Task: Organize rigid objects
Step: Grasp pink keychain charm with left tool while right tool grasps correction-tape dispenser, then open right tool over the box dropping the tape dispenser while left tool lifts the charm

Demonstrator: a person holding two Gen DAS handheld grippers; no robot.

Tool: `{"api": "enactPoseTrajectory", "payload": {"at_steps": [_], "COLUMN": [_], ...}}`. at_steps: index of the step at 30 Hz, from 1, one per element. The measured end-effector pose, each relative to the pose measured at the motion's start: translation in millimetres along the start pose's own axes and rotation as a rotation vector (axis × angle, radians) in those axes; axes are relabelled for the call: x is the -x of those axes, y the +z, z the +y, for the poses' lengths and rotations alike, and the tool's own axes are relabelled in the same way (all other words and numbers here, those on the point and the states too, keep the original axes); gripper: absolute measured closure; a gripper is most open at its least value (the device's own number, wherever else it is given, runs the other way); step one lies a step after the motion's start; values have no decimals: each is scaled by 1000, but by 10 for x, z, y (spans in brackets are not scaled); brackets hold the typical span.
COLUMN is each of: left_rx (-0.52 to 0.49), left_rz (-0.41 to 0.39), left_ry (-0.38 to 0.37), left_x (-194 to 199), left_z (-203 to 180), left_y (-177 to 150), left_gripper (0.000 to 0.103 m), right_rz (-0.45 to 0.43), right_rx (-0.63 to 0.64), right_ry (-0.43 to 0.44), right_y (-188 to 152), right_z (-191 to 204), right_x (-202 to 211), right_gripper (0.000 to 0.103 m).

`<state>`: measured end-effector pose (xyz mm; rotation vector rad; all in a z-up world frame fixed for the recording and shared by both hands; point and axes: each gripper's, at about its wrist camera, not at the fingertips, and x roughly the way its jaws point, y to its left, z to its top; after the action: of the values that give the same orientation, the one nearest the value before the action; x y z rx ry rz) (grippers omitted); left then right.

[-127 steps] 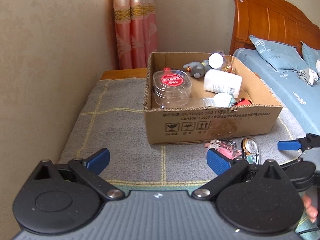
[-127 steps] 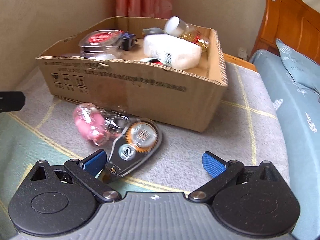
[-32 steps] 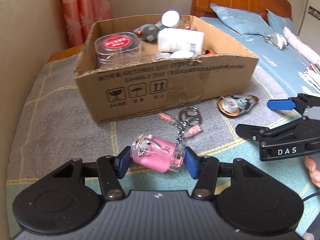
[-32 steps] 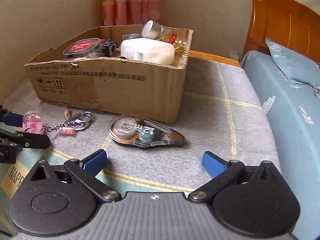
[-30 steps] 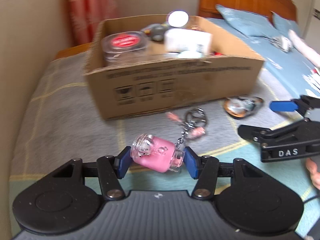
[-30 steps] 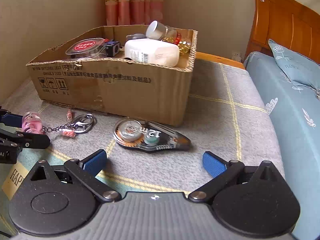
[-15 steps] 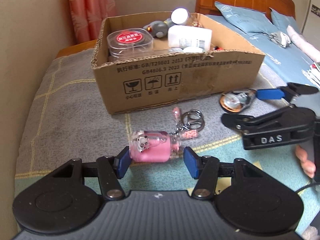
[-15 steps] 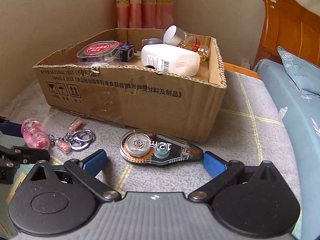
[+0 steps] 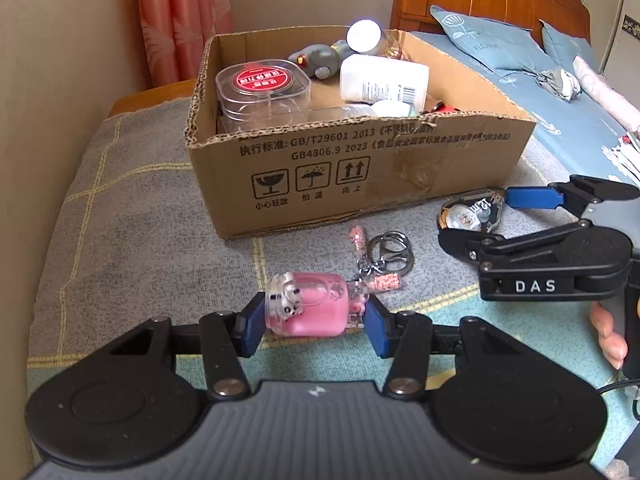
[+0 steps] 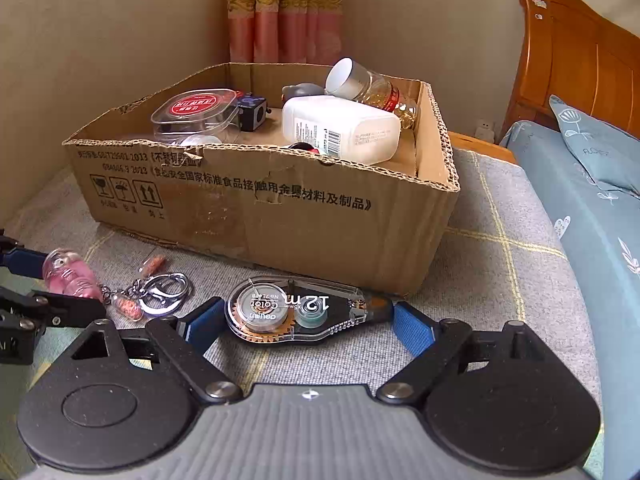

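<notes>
Blue fingers [image 9: 251, 330] of the left gripper [image 9: 314, 326] pinch the pink keychain charm [image 9: 310, 310] by its two ends, just above the blanket [image 9: 132, 240]. It looks small, hard and smooth, so it may slip; its chain and ring drag along. Further right, the right gripper [image 10: 308, 330] sits spread around the correction tape [image 10: 304, 312], which it only faced a second ago. That tape looks light and stiff, best squeezed across its flat middle.

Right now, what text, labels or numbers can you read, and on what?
"GB/T29601 2013", "GB4806.9 2023": cardboard box front, beside Chinese print and three handling symbols.
"12 m", "Color": correction tape, seen mirrored.
"DAS": right gripper body.
Red lid label on clear container, white bottle label: too small.
</notes>
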<state>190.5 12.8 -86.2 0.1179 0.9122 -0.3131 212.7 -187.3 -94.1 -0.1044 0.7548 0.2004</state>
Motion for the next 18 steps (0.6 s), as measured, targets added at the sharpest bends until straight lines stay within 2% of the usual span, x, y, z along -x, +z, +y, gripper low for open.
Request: {"api": "enactPoseTrajectory", "payload": {"at_steps": [10, 18], "left_rx": [-82, -157], "left_rz": [17, -32], "left_ry": [-16, -19], "left_x": [268, 537], "left_z": [-94, -210], "left_y": [165, 440], "left_gripper": [53, 53], "right_rz": [68, 24], "right_rx": [146, 197], "right_ry": [131, 205], "right_y": [69, 413], "right_z": [-152, -348], "right_x": [323, 705], "right_gripper": [10, 10]}}
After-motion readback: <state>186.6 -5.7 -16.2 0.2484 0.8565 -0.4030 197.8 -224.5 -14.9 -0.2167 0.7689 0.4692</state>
